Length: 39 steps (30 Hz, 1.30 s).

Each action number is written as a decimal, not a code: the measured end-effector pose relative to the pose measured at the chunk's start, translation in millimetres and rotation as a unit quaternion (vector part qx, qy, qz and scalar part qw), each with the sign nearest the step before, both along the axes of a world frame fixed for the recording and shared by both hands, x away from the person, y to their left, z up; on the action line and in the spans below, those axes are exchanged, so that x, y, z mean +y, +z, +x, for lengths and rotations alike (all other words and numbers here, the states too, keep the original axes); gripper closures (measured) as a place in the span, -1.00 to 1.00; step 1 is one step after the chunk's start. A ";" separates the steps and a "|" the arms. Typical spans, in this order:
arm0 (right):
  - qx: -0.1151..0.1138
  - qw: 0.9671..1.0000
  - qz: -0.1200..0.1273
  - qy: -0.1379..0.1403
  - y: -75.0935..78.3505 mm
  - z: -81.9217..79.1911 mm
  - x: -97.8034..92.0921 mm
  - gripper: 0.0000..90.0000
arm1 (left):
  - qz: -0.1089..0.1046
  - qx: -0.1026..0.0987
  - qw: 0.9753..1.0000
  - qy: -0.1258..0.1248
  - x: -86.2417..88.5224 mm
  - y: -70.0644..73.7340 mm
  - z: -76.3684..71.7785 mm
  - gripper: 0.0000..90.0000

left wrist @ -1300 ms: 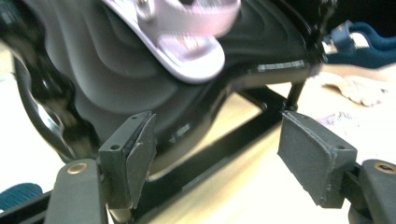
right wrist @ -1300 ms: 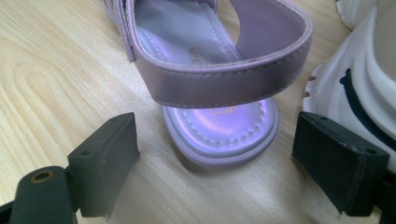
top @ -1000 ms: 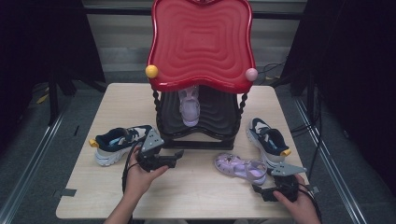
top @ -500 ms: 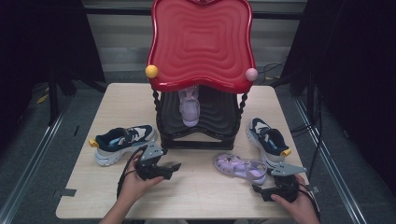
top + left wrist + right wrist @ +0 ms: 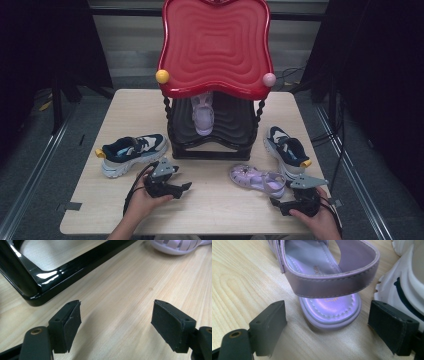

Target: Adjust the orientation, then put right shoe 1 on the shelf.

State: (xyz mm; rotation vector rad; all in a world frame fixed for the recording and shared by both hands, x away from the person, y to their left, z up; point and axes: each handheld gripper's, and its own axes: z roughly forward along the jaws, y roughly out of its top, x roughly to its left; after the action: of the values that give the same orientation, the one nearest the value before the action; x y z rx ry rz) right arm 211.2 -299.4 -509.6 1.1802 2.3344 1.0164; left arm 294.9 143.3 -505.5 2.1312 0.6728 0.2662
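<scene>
Sandal [image 5: 327, 287] lying on table [image 5: 220, 210] just right of rack [image 5: 212, 145], heel toward right gripper [image 5: 327, 327]. Jaws wide open, empty, flanking heel strap; best to ease forward, centre on strap, then close. Left gripper [image 5: 172, 189] open, empty; since half a second ago, swung toward sandal.

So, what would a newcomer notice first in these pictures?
First the red wavy-topped rack at the back of the table, with a lilac sandal on its black shelf. Next the second lilac sandal lying at front right, its heel just ahead of the open right gripper. Navy sneakers flank the rack.
</scene>
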 end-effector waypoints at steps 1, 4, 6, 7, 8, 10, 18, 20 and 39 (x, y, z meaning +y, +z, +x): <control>0.000 1.000 0.001 0.001 0.3 -0.4 -0.2 -0.65 | -0.002 -0.001 1.000 -0.001 0.3 0.1 0.0 -0.48; -0.007 1.000 0.003 0.005 0.6 -1.0 -0.2 -0.63 | 0.012 -0.003 1.000 0.000 1.5 -0.6 0.7 -0.50; -0.009 1.000 0.003 0.005 1.3 -1.3 -0.1 -0.63 | 0.015 -0.003 1.000 0.000 1.9 -0.6 0.8 -0.50; -0.009 1.000 0.013 0.005 2.9 -1.7 0.1 -0.62 | 0.024 0.002 1.000 -0.002 1.9 -1.1 1.1 -0.50; -0.010 1.000 0.015 0.005 3.7 -1.7 0.3 -0.61 | 0.026 0.007 1.000 -0.003 1.4 -1.6 1.3 -0.50; -0.012 1.000 0.018 0.005 4.7 -1.5 0.9 -0.58 | 0.038 0.009 0.999 -0.004 1.2 -1.6 1.9 -0.50; -0.017 1.000 0.024 -0.002 7.6 -0.3 2.6 -0.46 | 0.043 0.017 0.999 -0.004 -0.4 -2.7 1.9 -0.53; -0.016 1.000 0.025 -0.004 6.5 2.2 1.7 -0.38 | 0.047 0.016 0.999 -0.006 -0.3 -2.5 2.0 -0.53; -0.004 1.000 0.019 0.014 8.8 -10.3 9.8 -0.17 | 0.042 0.019 0.999 -0.004 -0.3 -3.0 2.3 -0.54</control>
State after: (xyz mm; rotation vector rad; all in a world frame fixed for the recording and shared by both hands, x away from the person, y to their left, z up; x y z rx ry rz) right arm 200.9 -289.6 -500.8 1.1601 2.3413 1.0773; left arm 297.2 143.1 -508.5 2.2240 0.6845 0.2550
